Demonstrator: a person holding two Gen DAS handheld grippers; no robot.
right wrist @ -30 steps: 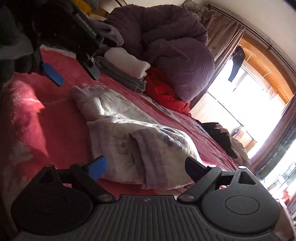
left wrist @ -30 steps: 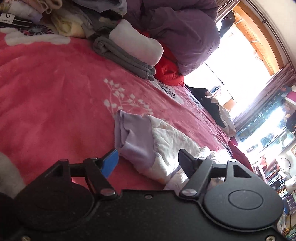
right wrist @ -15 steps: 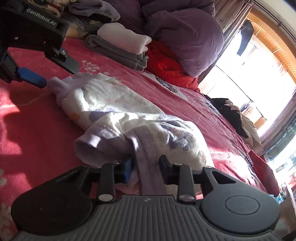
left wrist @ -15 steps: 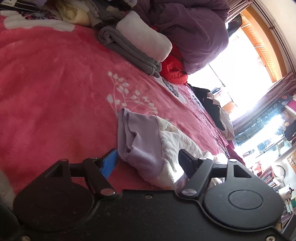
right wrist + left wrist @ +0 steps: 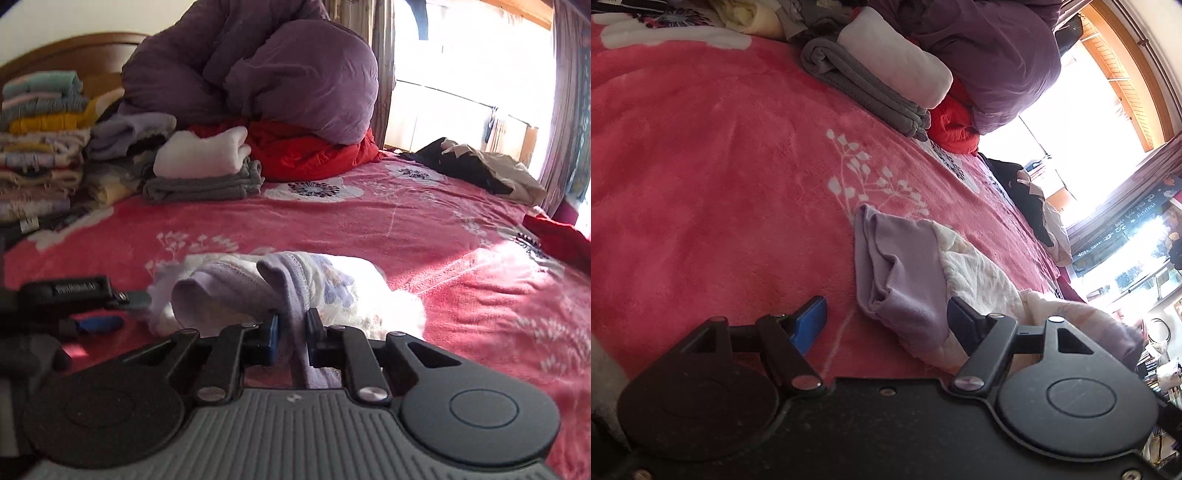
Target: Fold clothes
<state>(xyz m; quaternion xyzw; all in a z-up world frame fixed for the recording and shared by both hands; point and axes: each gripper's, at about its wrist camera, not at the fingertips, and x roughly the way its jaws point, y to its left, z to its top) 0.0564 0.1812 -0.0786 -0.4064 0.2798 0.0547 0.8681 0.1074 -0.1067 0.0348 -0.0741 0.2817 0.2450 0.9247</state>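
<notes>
A white garment with lilac cuffs and a flower print (image 5: 332,288) lies bunched on the pink bedspread (image 5: 424,229). My right gripper (image 5: 292,332) is shut on a lilac edge of it and lifts that edge slightly. In the left wrist view the garment's lilac end (image 5: 901,269) lies between the fingers of my open left gripper (image 5: 886,317), just above the bedspread (image 5: 701,177). The left gripper also shows at the left of the right wrist view (image 5: 107,306), beside the garment's far end.
Folded grey and white clothes (image 5: 203,170) lie at the back, with taller stacks of folded clothes (image 5: 40,147) to their left. A purple duvet (image 5: 277,74) sits on a red cloth (image 5: 306,151). A dark and beige garment (image 5: 476,166) lies at the right by the window.
My right gripper has closed on the garment's lilac edge and swung round with it. My left gripper has stayed open and moved in around the lilac end.
</notes>
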